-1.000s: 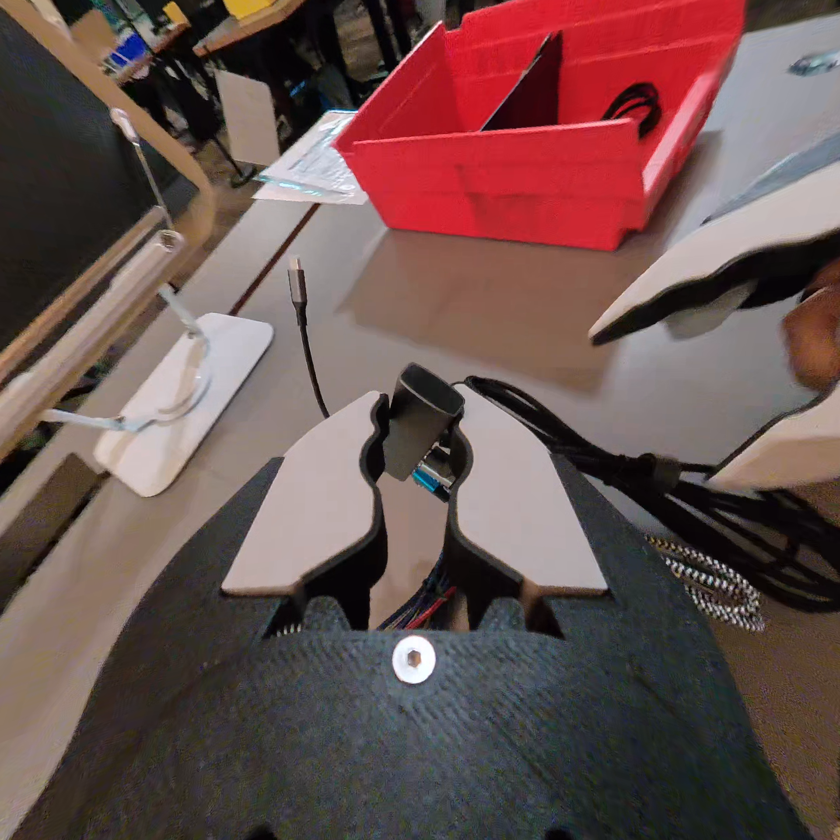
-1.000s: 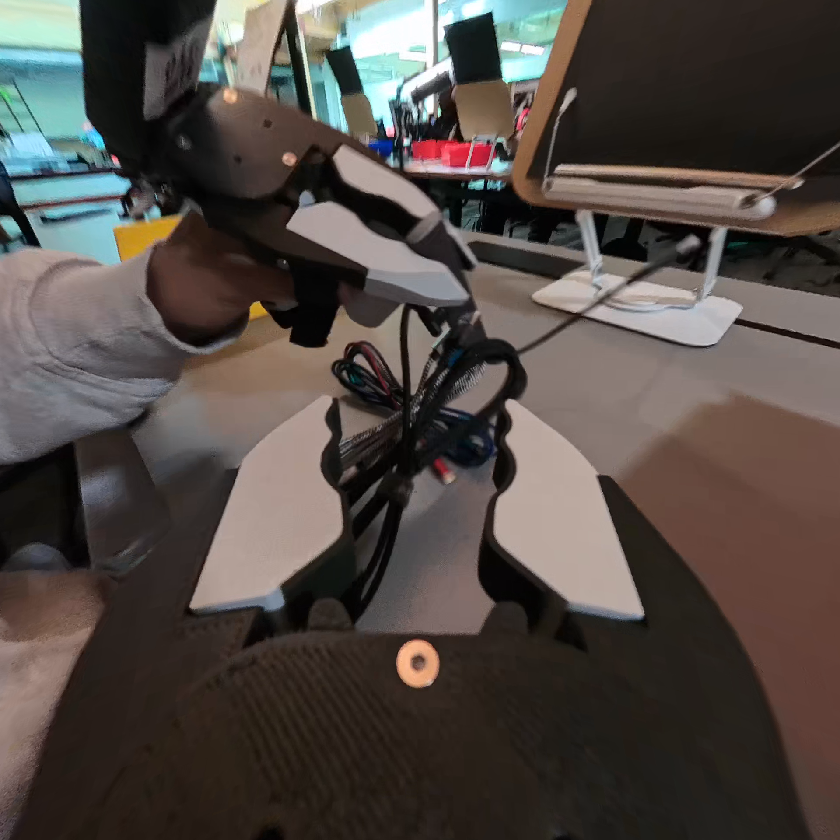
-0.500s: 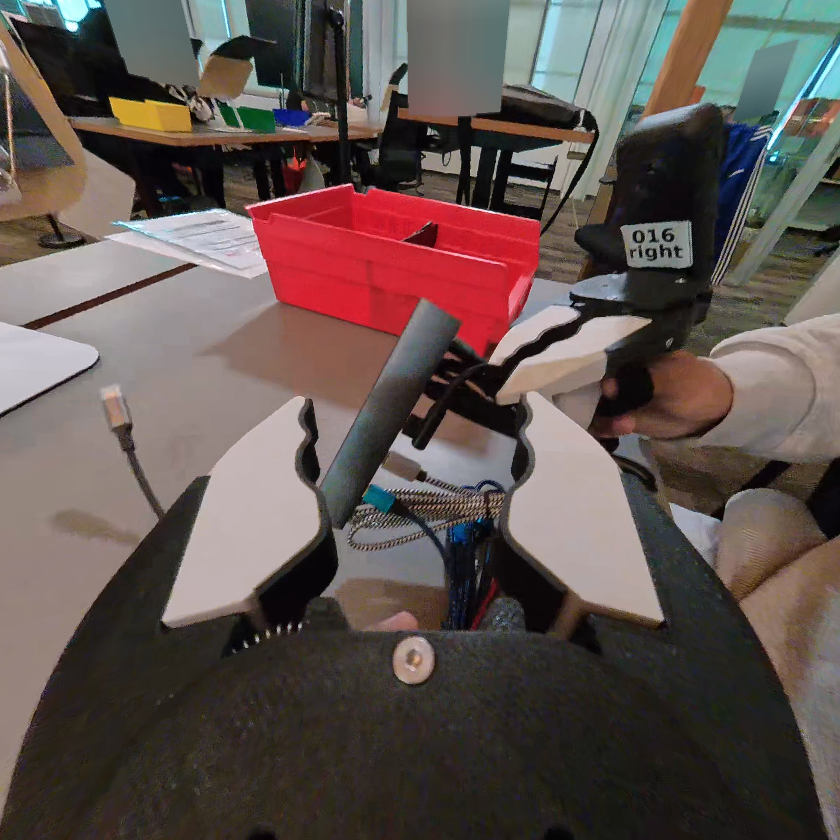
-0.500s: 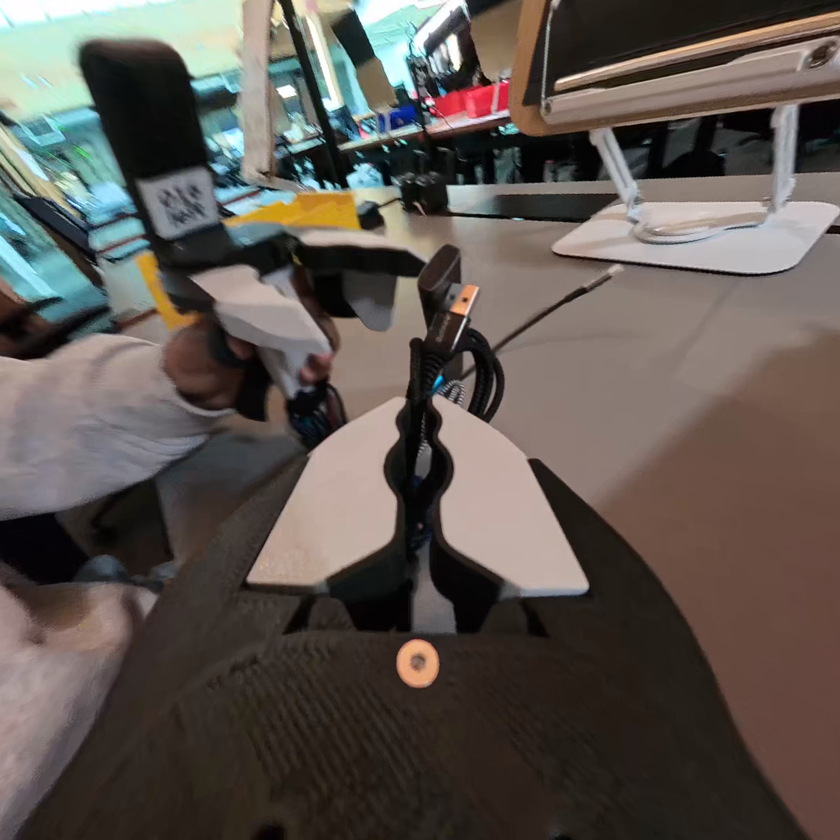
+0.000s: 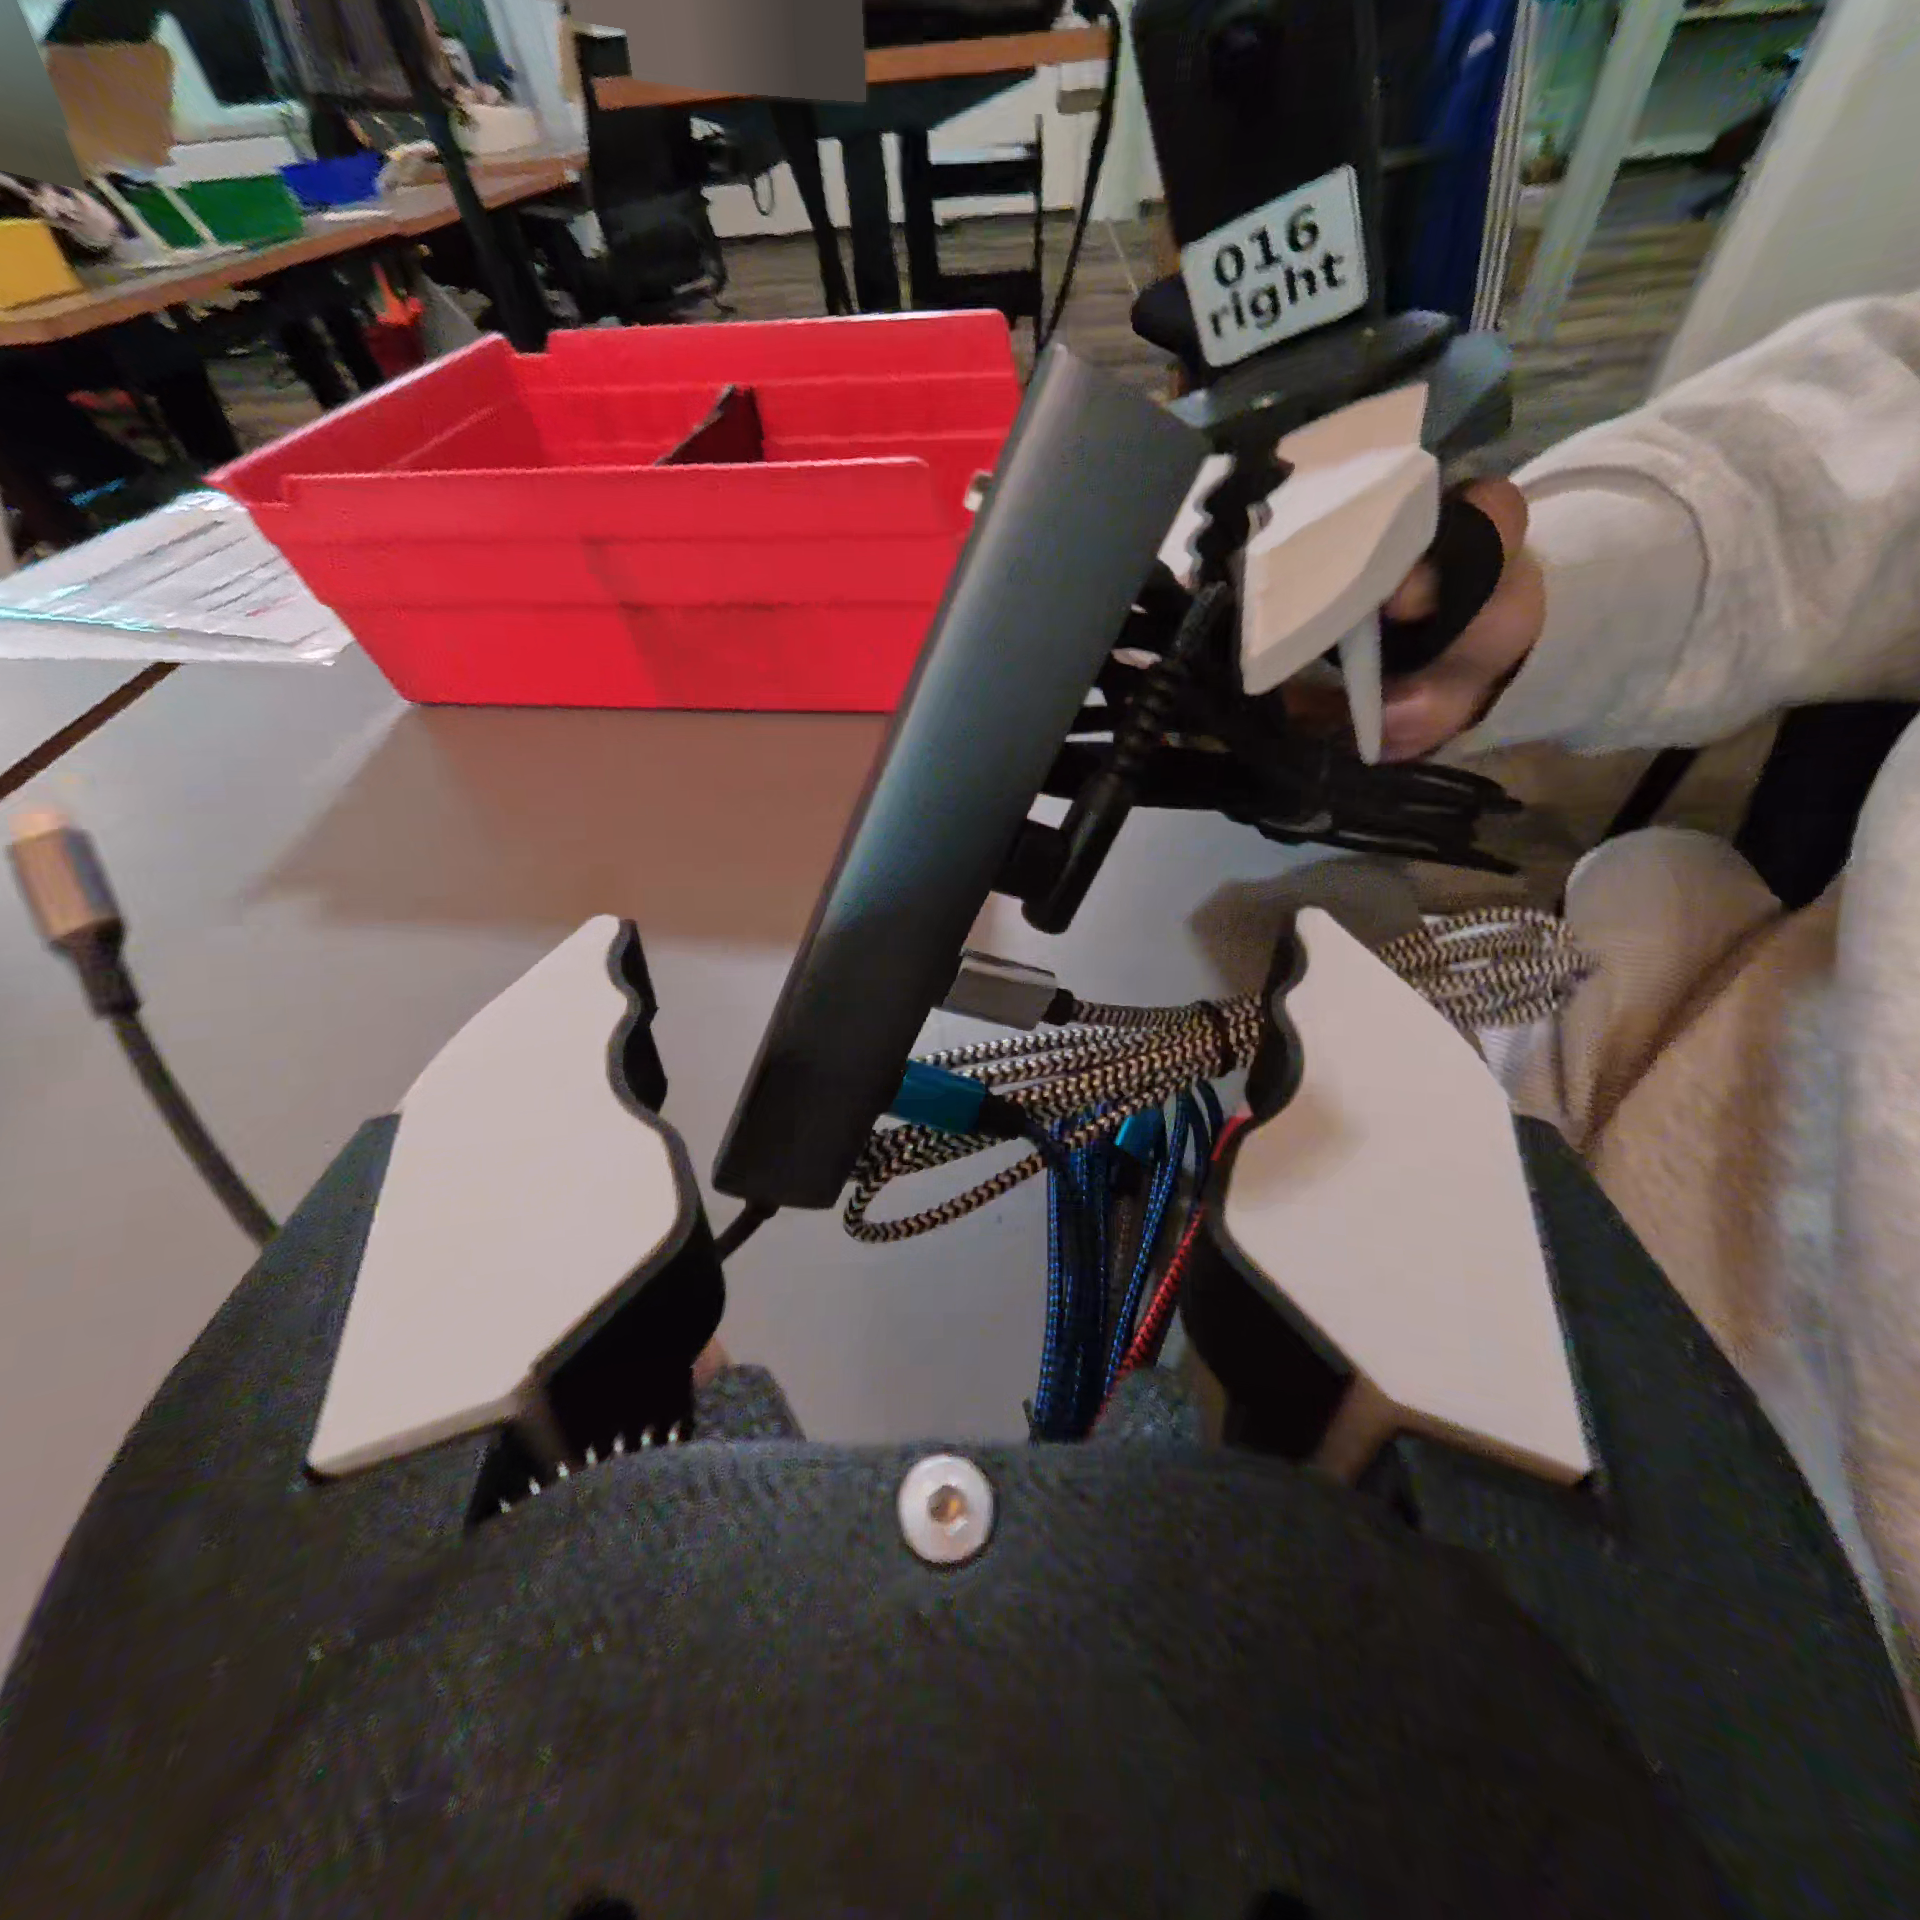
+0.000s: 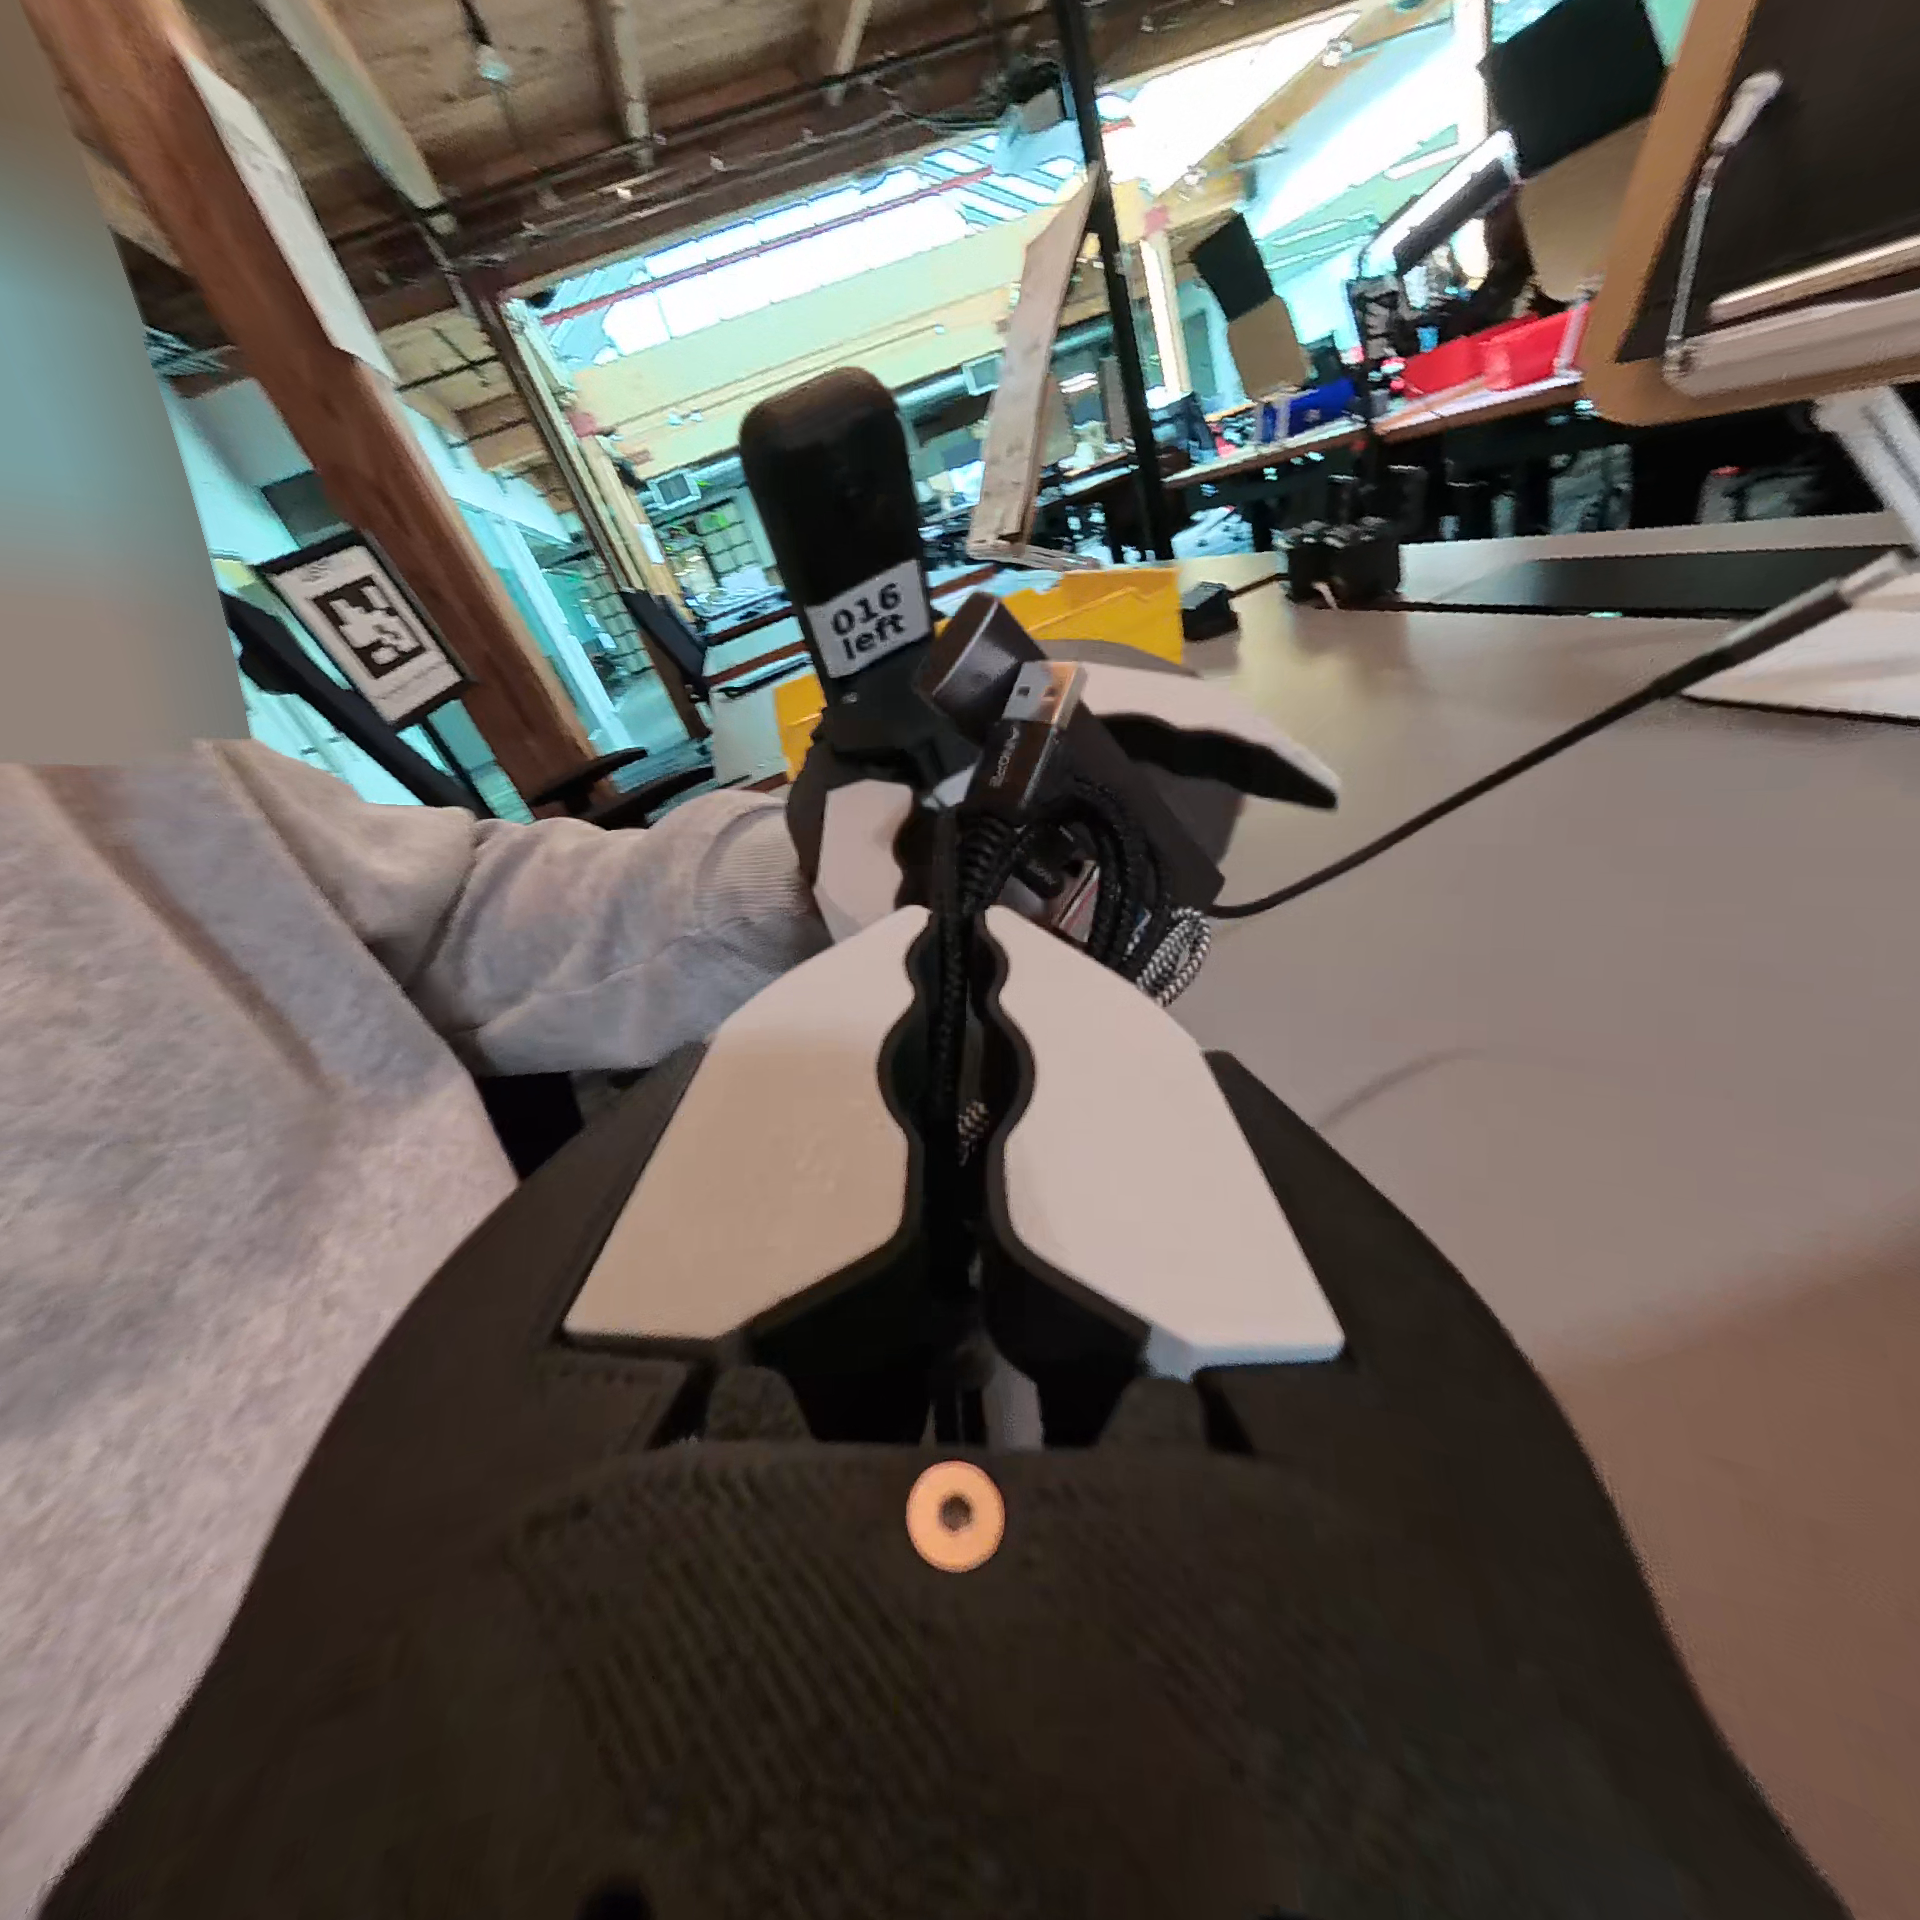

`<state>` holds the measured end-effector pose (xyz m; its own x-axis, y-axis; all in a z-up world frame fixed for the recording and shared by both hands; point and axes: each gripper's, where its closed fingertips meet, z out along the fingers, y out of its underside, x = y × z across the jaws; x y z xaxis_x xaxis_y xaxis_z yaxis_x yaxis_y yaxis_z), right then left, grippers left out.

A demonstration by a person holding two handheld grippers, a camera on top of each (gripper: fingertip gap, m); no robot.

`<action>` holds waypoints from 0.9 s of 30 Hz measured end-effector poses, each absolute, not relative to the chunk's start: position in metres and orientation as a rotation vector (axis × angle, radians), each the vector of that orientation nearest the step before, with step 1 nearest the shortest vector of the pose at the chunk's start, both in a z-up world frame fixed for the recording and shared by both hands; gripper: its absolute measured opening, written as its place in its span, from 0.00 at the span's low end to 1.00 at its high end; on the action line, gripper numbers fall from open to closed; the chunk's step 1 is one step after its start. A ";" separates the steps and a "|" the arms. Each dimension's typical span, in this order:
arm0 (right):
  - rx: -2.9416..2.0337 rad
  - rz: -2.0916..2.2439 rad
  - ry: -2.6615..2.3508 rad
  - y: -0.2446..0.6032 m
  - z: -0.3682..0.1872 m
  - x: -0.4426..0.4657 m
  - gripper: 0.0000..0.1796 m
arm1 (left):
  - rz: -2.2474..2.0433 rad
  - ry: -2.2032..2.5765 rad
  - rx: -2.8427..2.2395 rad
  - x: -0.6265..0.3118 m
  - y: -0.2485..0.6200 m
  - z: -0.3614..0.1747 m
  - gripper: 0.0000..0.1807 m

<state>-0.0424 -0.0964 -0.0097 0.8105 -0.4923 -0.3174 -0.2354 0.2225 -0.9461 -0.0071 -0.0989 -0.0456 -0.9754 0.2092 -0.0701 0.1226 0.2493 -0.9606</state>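
My left gripper [image 5: 961, 935] is open. A dark grey flat hub [image 5: 966, 790] stands tilted between its jaws, its lower end close to the left finger [image 5: 520, 1195]. Braided black-and-white [image 5: 1101, 1049], blue and red cables run from the hub's side down between the jaws. My right gripper [image 6: 956, 925] is shut on a black braided cable [image 6: 951, 997]. The cable's metal-tipped plug [image 6: 1023, 717] sticks up above the tips, beside the hub's top end [image 6: 977, 644]. The right gripper [image 5: 1340, 520] shows just right of the hub in the left wrist view.
A red divided bin [image 5: 623, 561] stands on the grey table [image 5: 468, 810] behind the hub, with a plastic-covered sheet [image 5: 156, 592] to its left. A loose cable with a metal plug [image 5: 62, 904] lies at left. A white stand base [image 6: 1818, 665] lies at the right wrist view's far right. The tips of one gripper are about 5 centimetres away from the tips of the other.
My left gripper was shut on the hub and has opened. My right gripper was open around the cables, has shut on the black cable and lifted its plug beside the hub.
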 end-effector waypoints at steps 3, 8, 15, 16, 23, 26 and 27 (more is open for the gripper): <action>-1.359 -0.181 0.610 -0.095 -0.005 -0.047 0.03 | 1.748 -2.436 -0.427 -0.024 -0.098 -0.054 0.52; -1.352 -0.219 0.692 -0.102 -0.011 -0.038 0.02 | 1.523 -2.480 -0.242 -0.019 -0.094 -0.070 0.35; -1.332 -0.266 0.866 -0.121 -0.027 -0.019 0.03 | 1.440 -2.422 -0.041 -0.008 -0.090 -0.073 0.29; -1.336 -0.271 0.884 -0.122 -0.029 -0.017 0.03 | 1.427 -2.432 -0.022 -0.007 -0.090 -0.075 0.28; -1.447 -0.619 1.078 -0.153 -0.049 0.004 0.17 | 1.333 -2.649 0.176 0.020 -0.087 -0.097 0.28; -1.448 -0.703 1.028 -0.155 -0.038 0.003 0.22 | 1.338 -2.678 0.226 0.026 -0.086 -0.099 0.28; -1.462 -0.666 0.999 -0.148 -0.037 -0.001 0.19 | 1.346 -2.684 0.240 0.027 -0.086 -0.098 0.28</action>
<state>-0.0006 -0.1480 -0.0375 0.4703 -0.8709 -0.1425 -0.2025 0.0507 -0.9780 0.0272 -0.0863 -0.0983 -0.9791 -0.0837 0.1856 -0.1988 0.5897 -0.7828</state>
